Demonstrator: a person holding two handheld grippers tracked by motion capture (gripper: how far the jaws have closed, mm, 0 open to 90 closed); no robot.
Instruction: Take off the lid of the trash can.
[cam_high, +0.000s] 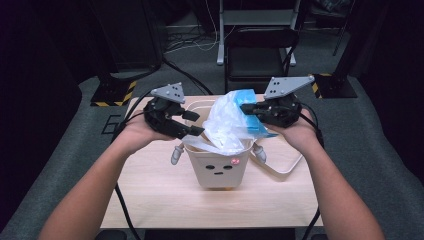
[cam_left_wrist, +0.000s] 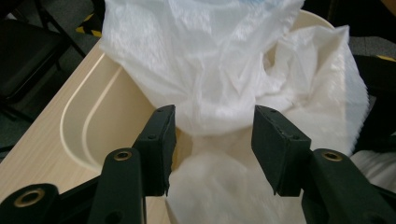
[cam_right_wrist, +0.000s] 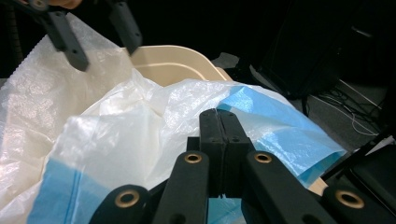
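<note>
A cream bin (cam_high: 220, 172) with a small face stands mid-table. A thin white plastic bag (cam_high: 227, 125) with a blue band (cam_high: 250, 120) bulges out of its top. My right gripper (cam_high: 248, 109) is shut on the bag's blue-banded edge and holds it above the bin's right rim; its own view shows the jaws (cam_right_wrist: 219, 119) pressed together on the film. My left gripper (cam_high: 192, 123) is open at the bin's left rim. In its view the white bag (cam_left_wrist: 210, 84) hangs just ahead of and between the open fingers (cam_left_wrist: 161, 140), untouched. The bag hides the bin's inside.
A cream ring-shaped frame (cam_high: 287, 167) lies on the wooden table (cam_high: 160, 195) right of the bin. Two small grey arm-like knobs (cam_high: 176, 154) stick out from the bin's sides. A black chair (cam_high: 260, 50) stands behind the table.
</note>
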